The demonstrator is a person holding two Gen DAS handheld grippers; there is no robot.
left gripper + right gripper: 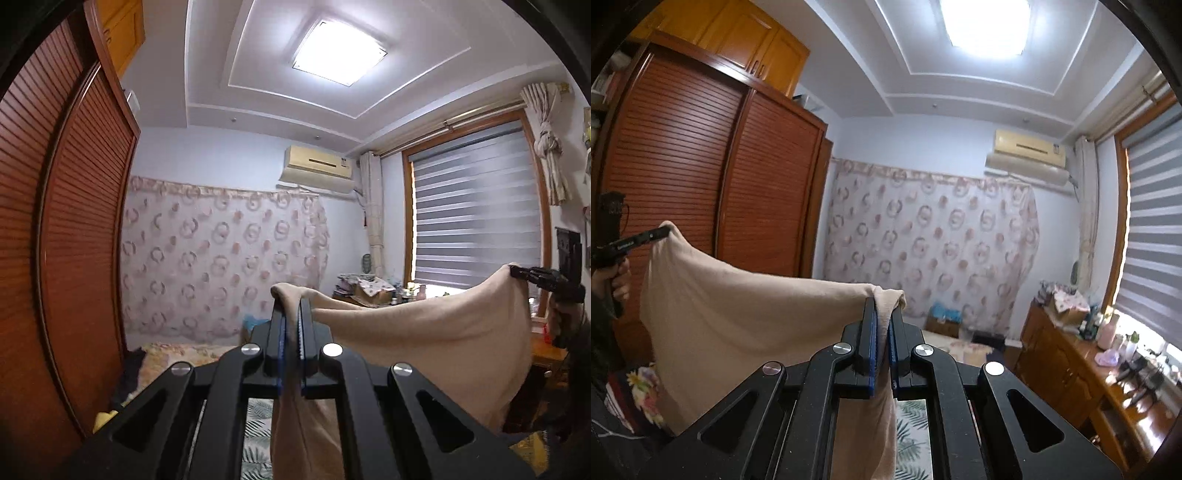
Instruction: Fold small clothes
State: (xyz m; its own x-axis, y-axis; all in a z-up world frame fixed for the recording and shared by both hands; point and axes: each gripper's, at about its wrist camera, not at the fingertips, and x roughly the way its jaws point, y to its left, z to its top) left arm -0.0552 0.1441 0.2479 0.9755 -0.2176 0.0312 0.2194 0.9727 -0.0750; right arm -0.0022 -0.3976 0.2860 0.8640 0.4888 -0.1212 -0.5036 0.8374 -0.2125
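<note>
I've got the beige soft knit garment (424, 332) hanging in the air, top edge strung between my left gripper (291, 314) and right gripper (884, 314), each pinching a corner. Its long axis runs straight from one to the other, body drooping below, so I reckon neither hand is nearer.

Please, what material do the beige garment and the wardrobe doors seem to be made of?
The beige garment looks like soft, matte knit, perhaps cotton: it sags and creases between the two claws. The wardrobe doors look like reddish-brown wood with a semi-gloss varnish and horizontal slats, though veneer cannot be excluded.
</note>
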